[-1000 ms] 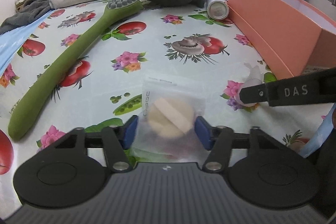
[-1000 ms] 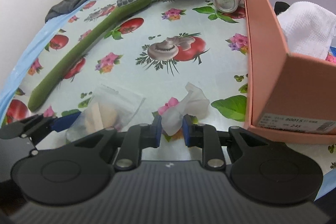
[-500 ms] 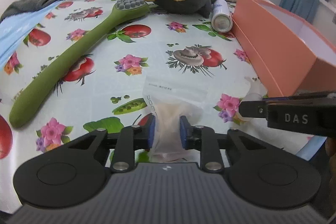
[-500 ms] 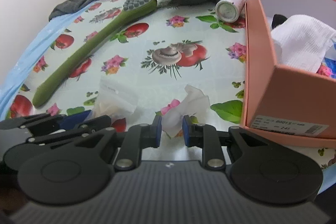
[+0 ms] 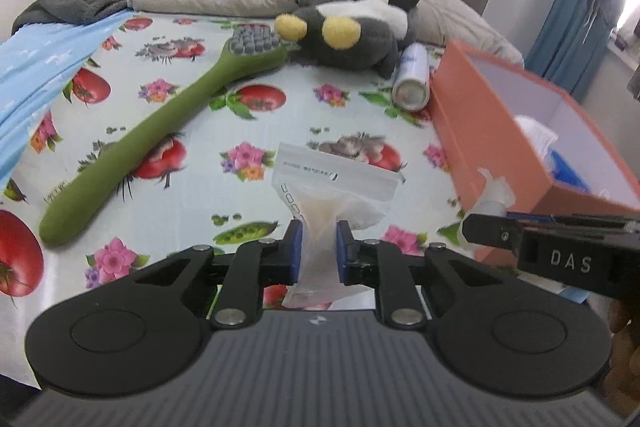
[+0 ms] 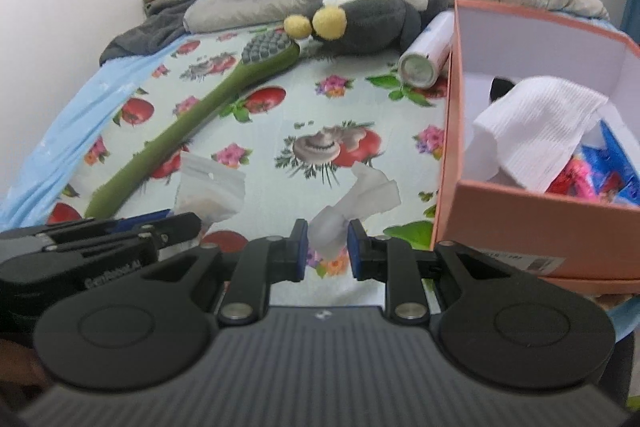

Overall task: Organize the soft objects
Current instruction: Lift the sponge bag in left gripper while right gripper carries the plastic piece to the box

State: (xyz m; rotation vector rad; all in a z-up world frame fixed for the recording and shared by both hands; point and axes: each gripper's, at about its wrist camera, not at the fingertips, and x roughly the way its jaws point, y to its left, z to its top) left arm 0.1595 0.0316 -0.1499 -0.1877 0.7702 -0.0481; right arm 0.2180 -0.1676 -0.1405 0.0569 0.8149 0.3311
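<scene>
The left gripper (image 5: pixel 319 253) is pinching a clear pouch (image 5: pixel 334 193) of pads, held above the near edge of the bed (image 5: pixel 280 131). The right gripper (image 6: pixel 327 250) is clamping a white wad (image 6: pixel 356 201) beside the orange box (image 6: pixel 520 215) at the bed's right edge.

Ahead of both black grippers with blue finger pads (image 5: pixel 295 250), the bedsheet (image 5: pixel 280 131) is pale with a print of red tomatoes, pink flowers and green leaves. To the left lies an olive-green long-handled brush (image 5: pixel 160 135) with a grey bristle head; farther ahead sits a dark grey plush toy (image 6: pixel 368 23) with yellow and white parts. To the right stands a salmon-orange box (image 6: pixel 532 215) with a white interior, holding a white ribbed cloth (image 6: pixel 536 143).
</scene>
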